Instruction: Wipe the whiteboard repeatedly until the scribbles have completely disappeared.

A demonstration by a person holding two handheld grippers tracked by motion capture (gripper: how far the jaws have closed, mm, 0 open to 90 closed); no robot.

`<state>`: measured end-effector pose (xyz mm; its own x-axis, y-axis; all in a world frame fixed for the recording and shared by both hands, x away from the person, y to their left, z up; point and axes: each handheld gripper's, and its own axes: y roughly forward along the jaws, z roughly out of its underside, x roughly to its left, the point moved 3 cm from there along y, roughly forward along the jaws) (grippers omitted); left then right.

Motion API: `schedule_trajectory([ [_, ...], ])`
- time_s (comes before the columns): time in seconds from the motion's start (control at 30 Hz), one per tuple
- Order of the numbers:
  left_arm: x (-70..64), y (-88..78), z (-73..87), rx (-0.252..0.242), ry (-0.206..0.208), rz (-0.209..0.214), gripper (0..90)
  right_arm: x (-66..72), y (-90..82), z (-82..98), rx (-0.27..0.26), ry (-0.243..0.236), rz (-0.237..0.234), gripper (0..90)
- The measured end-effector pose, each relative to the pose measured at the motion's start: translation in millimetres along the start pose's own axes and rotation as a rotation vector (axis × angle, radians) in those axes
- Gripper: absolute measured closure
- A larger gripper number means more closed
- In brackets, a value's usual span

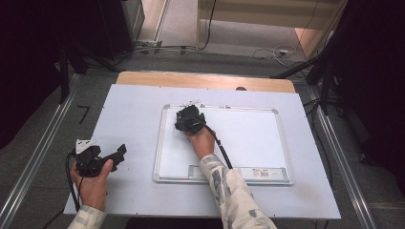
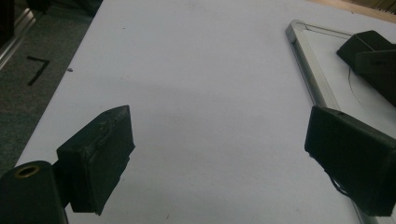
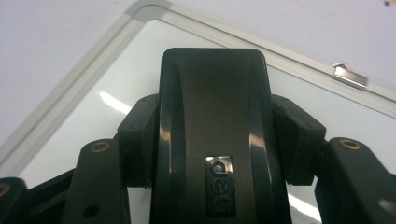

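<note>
A silver-framed whiteboard (image 1: 279, 138) lies flat on the white table sheet. My right gripper (image 1: 190, 119) rests over its upper left corner, shut on a black whiteboard eraser (image 3: 214, 140) that its two jaws clamp from both sides. The eraser's glossy back bears an embossed logo and presses flat toward the whiteboard (image 3: 93, 107). My left gripper (image 1: 119, 153) sits at the table's left, held low above the bare sheet. In the left gripper view its jaws stand wide apart, my left gripper (image 2: 219, 163) open with nothing between them. The whiteboard frame (image 2: 308, 70) lies beyond its right jaw.
The white sheet (image 1: 133, 109) covers a wooden table (image 1: 205, 79). A metal clip (image 3: 350, 74) sits on the board's top frame. A printed label (image 1: 265, 172) runs along the board's bottom edge. Metal rails (image 1: 38, 157) and cables flank the table on the grey floor.
</note>
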<state>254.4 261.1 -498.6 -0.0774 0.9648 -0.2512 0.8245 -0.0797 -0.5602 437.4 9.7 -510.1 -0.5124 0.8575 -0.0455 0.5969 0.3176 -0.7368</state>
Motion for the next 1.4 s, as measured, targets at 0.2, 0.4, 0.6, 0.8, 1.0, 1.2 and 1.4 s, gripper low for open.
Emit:
schedule_trajectory([
  [0.2,1.8,-1.9,0.2,-0.001,-0.004,-0.004,8.3,-16.7,-1.2,0.9,0.009,0.019,0.018,37.9],
  [0.4,1.3,-2.3,1.1,-0.001,-0.005,-0.005,8.3,-25.9,2.0,-1.0,-0.004,0.042,0.031,37.9],
  [0.6,2.3,-2.4,1.2,0.002,-0.007,-0.011,8.3,-20.4,5.8,-4.4,-0.010,0.041,0.044,37.9],
  [0.8,0.8,-0.8,1.5,0.003,-0.004,-0.008,8.3,-8.7,7.2,-5.9,-0.015,0.017,0.027,37.9],
  [1.0,-0.1,0.3,0.9,0.005,-0.001,-0.004,8.3,5.7,2.7,-0.4,-0.019,-0.018,0.010,37.9],
  [1.2,-3.0,2.6,0.3,0.007,0.007,0.005,8.3,8.5,-4.1,7.7,-0.024,-0.026,-0.004,37.8],
  [1.4,-4.0,2.6,0.0,0.006,0.007,0.008,8.3,4.8,-8.1,11.7,-0.017,-0.019,-0.012,37.9],
])
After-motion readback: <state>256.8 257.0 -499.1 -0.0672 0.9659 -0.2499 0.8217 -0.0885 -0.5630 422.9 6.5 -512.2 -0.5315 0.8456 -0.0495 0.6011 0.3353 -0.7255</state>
